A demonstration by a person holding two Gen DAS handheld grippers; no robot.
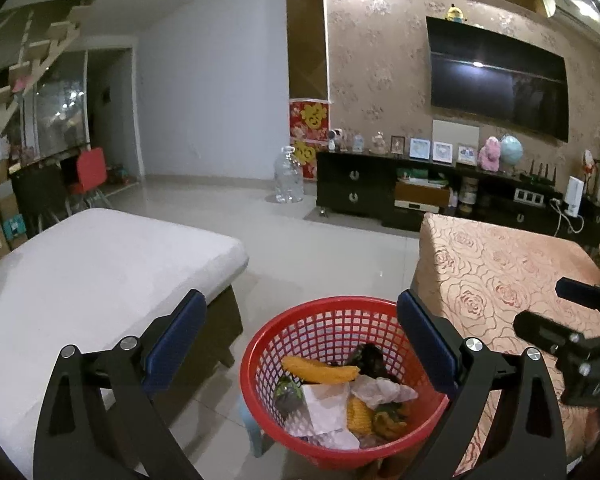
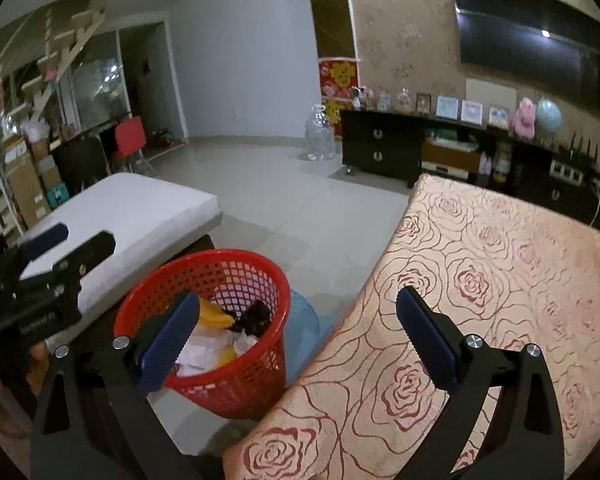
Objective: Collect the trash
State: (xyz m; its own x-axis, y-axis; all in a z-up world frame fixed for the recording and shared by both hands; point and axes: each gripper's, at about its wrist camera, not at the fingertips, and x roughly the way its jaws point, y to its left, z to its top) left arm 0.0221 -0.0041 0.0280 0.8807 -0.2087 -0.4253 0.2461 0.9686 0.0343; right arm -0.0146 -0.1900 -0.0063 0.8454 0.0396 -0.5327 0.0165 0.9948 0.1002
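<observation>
Hovering over the red mesh basket [image 1: 342, 384], the left gripper [image 1: 300, 344] has its blue pads spread wide with nothing between them, and the right gripper [image 2: 300, 328] is just as wide and empty above the edge of the rose-patterned tablecloth [image 2: 480, 280]. The basket stands on the floor between the two furnishings, at six o'clock in the left wrist view and at about seven o'clock in the right one. Inside it lie crumpled white paper [image 1: 326, 404], yellow corn cobs [image 1: 320, 370] and a dark wrapper [image 1: 370, 360], so the load looks delivered, and the step in hand seems to be clearing away and looking for more. To do that well, keep both grippers high enough to miss the basket rim, keep the jaws apart, and sweep the cameras across the cloth and floor before reaching; no loose trash shows on either at present. The cloth is soft and could snag a low fingertip. To the left, at nine o'clock, sits a white cushioned bench [image 1: 100, 264]. The pale floor tiles [image 1: 308, 248] are glossy and bare through the middle of the room. Beyond, at one o'clock, a dark television [image 1: 496, 80] hangs over a long black cabinet [image 1: 352, 188] lined with frames and toys; a large clear water jug [image 1: 288, 178] stands beside it.
</observation>
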